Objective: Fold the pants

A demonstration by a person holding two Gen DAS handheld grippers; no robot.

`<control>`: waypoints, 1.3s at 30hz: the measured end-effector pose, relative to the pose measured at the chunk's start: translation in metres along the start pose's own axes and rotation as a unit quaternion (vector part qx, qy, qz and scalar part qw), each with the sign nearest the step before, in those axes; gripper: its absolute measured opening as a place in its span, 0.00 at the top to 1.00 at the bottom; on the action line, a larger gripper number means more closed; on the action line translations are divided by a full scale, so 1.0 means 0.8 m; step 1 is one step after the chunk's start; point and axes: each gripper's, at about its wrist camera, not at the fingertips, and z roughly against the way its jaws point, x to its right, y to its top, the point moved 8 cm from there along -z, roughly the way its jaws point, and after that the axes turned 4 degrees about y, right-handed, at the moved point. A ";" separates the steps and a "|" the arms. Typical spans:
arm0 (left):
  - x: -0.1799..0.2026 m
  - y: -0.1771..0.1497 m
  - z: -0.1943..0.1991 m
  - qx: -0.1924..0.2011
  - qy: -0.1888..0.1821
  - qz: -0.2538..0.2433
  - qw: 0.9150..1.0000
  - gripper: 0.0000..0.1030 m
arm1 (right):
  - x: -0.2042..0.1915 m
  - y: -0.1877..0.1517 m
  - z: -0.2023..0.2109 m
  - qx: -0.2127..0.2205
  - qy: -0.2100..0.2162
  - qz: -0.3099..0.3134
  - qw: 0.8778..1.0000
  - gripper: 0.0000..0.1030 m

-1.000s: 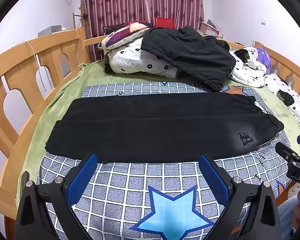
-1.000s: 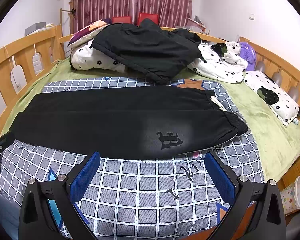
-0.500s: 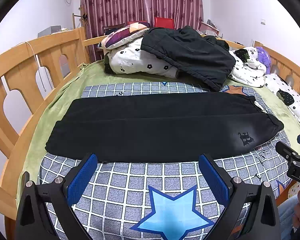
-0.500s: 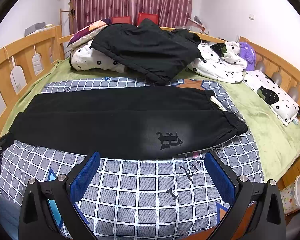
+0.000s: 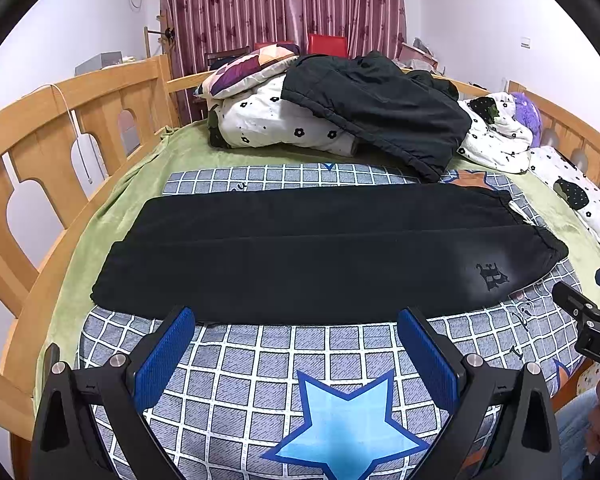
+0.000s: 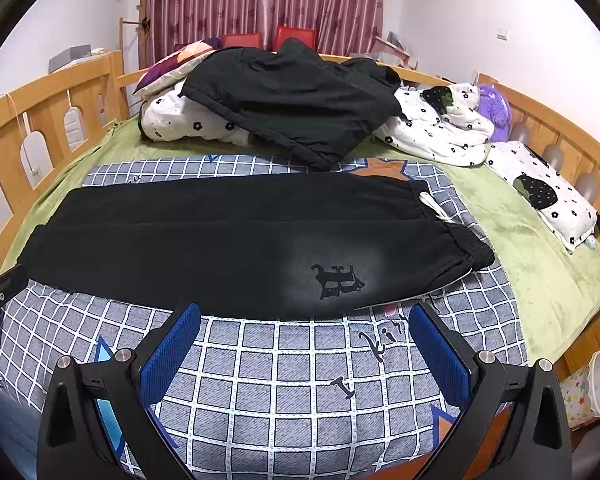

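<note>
Black pants (image 5: 308, 252) lie flat across the checked blanket, folded lengthwise with one leg on the other, cuffs at the left, waistband at the right. They also show in the right wrist view (image 6: 236, 248), with a printed logo (image 6: 338, 280) and a white drawstring (image 6: 434, 208). My left gripper (image 5: 296, 344) is open and empty, hovering just in front of the pants' near edge. My right gripper (image 6: 306, 344) is open and empty, in front of the logo end.
A checked blanket with a blue star (image 5: 340, 432) covers the green sheet (image 6: 540, 264). A black jacket (image 5: 380, 108) lies on piled bedding at the back. Wooden bed rails (image 5: 28, 148) run along both sides. A small bin (image 6: 590, 388) stands beside the bed at the right.
</note>
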 end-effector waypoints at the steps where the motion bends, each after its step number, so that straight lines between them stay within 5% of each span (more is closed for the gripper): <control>1: 0.000 0.000 0.000 0.000 0.000 0.000 1.000 0.01 | 0.000 0.000 0.000 0.000 0.000 0.000 1.000 0.01; 30: -0.011 0.017 0.000 0.006 0.008 0.017 1.000 0.01 | -0.010 0.006 0.002 0.002 0.012 0.007 1.000 0.01; 34: -0.031 0.051 -0.002 0.025 0.027 0.026 0.999 0.01 | -0.009 0.029 0.001 -0.002 0.044 0.004 0.999 0.01; 39: -0.072 0.085 -0.011 0.044 0.053 0.016 0.997 0.01 | 0.023 0.079 0.008 0.034 0.036 0.011 0.999 0.01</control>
